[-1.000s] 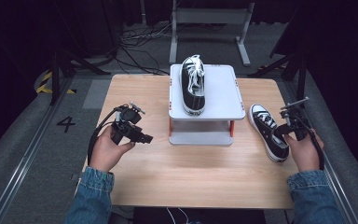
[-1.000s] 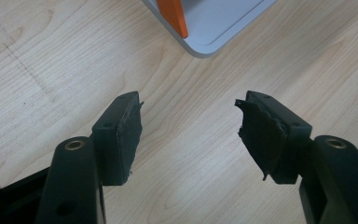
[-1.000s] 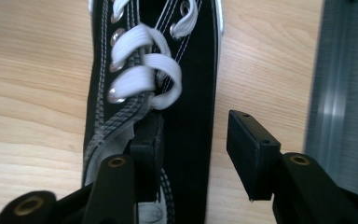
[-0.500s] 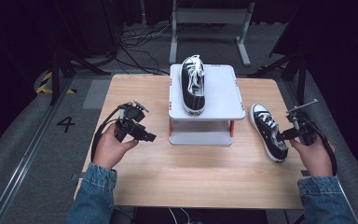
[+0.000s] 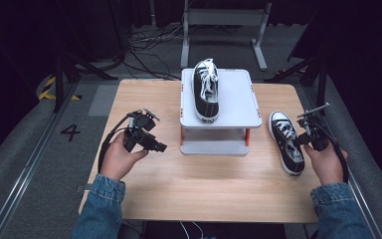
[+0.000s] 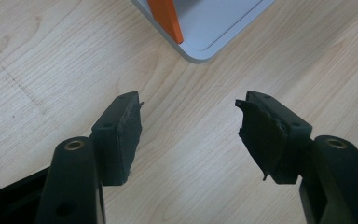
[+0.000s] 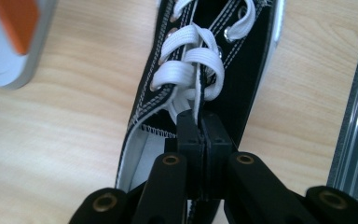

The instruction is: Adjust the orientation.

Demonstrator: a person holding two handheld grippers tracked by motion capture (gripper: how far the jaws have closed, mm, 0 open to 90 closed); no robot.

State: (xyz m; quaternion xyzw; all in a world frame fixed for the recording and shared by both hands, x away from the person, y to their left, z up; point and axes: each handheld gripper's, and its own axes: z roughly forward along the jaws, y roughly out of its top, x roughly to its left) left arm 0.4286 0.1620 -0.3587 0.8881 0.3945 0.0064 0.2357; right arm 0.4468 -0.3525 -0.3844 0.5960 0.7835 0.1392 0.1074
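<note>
Open counter is left along the near edge, where a hand can be passed freely. The middle is blocked by the raised stand and the shoe on it; the right strip is narrowed by the second shoe.

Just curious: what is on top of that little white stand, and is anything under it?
One black-and-white sneaker lies on the white stand. Below, a lower shelf shows bare at its front; its back is covered by the top.

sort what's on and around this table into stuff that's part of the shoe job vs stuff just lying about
In the job:
shoe on the table, tongue pinched by right gripper
shoe on the shelf
grey shelf
left gripper, open, nothing in it

Lying about:
floor cables
metal stand
floor number 4
</note>
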